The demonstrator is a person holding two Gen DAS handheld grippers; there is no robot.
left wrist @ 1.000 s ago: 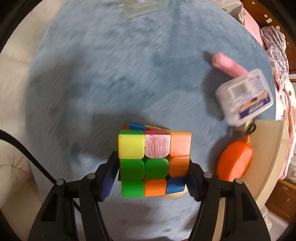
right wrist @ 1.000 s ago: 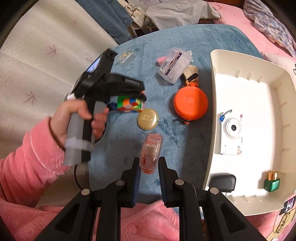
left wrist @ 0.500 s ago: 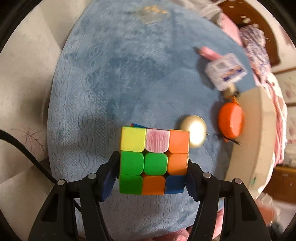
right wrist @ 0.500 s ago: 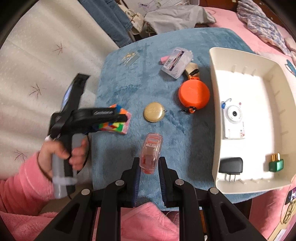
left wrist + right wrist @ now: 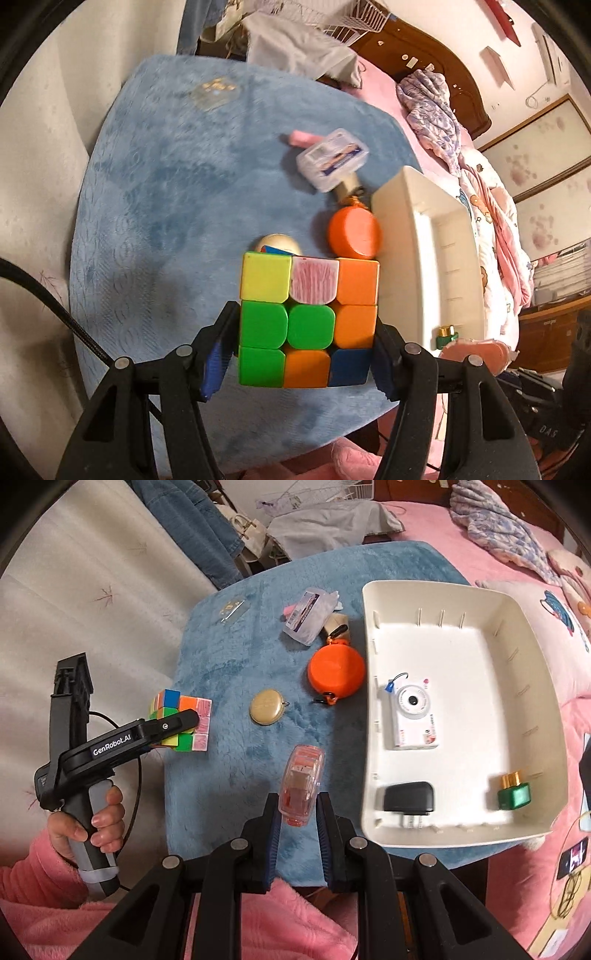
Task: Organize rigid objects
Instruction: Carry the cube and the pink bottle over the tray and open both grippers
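Note:
My left gripper (image 5: pixel 306 343) is shut on a multicoloured puzzle cube (image 5: pixel 308 321) and holds it above the near left of the blue cloth table (image 5: pixel 166 206). The right wrist view shows that gripper (image 5: pixel 184 720) and the cube (image 5: pixel 181 722) left of the gold disc. My right gripper (image 5: pixel 297 816) is shut on a clear orange-tinted case (image 5: pixel 301 786), held above the table's near edge. A cream tray (image 5: pixel 369 635) on the right holds a white camera (image 5: pixel 415 716), a black charger (image 5: pixel 408 797) and a green bottle (image 5: pixel 513 792).
On the cloth lie an orange round case (image 5: pixel 336 672), a gold disc (image 5: pixel 266 712), a clear plastic box (image 5: pixel 306 614) over a pink stick (image 5: pixel 301 138), and a clear card (image 5: pixel 231 609). Pink bedding surrounds the table on the right.
The left gripper with the cube has lifted and drawn back toward the table's near left, tilting up so the tray shows. The right gripper still holds the case.

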